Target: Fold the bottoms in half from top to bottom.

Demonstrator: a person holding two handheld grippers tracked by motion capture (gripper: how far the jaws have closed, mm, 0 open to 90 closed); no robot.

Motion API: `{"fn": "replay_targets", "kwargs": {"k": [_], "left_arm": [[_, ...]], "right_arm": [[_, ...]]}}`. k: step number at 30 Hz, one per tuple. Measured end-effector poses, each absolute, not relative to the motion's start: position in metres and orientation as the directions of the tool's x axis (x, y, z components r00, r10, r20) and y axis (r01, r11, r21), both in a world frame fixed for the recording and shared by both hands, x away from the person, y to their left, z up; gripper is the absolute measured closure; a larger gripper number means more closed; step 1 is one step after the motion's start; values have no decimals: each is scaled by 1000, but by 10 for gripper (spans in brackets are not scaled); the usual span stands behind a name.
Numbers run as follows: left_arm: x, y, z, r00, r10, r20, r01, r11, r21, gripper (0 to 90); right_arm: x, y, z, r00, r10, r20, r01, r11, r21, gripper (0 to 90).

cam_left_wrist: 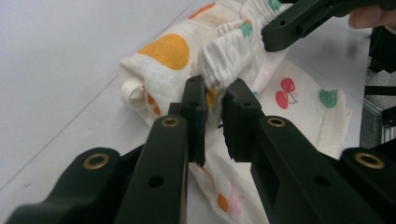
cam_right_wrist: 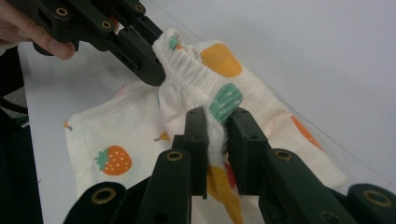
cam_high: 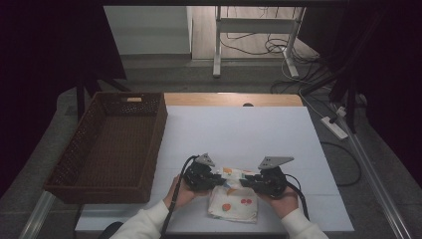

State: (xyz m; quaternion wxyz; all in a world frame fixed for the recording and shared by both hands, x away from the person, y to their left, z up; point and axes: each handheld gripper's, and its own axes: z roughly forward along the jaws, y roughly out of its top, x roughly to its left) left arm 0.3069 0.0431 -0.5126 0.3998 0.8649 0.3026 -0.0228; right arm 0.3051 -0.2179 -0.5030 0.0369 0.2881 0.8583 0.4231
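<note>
I have the little printed cloth lying on the white table close to the near edge, at about 6 o'clock from the table's middle, between my two hands. It is cream with fruit prints, and its gathered elastic band is lifted off the flat part.

My left gripper comes in from 9 o'clock of the cloth. In the left gripper view its jaws stand narrow, pinched on the cloth at the end of the ruffled band, with the fabric bunched between the pads. The left hand wraps the gripper body.

My right gripper comes in from 3 o'clock. In the right gripper view its jaws are also drawn close, clamped on the band just under a green print, fabric squeezed between them. The right hand holds it from below.

The two grippers face each other, tips near one another, with the band stretched between them. In the right gripper view the left gripper shows at 11 o'clock.

A brown woven basket sits at 9 o'clock on the table, well apart from the cloth.
</note>
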Motion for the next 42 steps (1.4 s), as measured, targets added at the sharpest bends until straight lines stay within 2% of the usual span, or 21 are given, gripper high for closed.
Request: {"fn": "replay_targets", "kwargs": {"k": [31, 42], "left_arm": [[287, 44, -514, 833, 474, -286, 528, -527, 666, 769], [283, 43, -515, 837, 469, -283, 524, -535, 663, 719]], "right_arm": [[284, -218, -505, -851, 496, 175, 447, 506, 737, 765], [277, -219, -507, -861, 485, 155, 431, 534, 727, 751]]}}
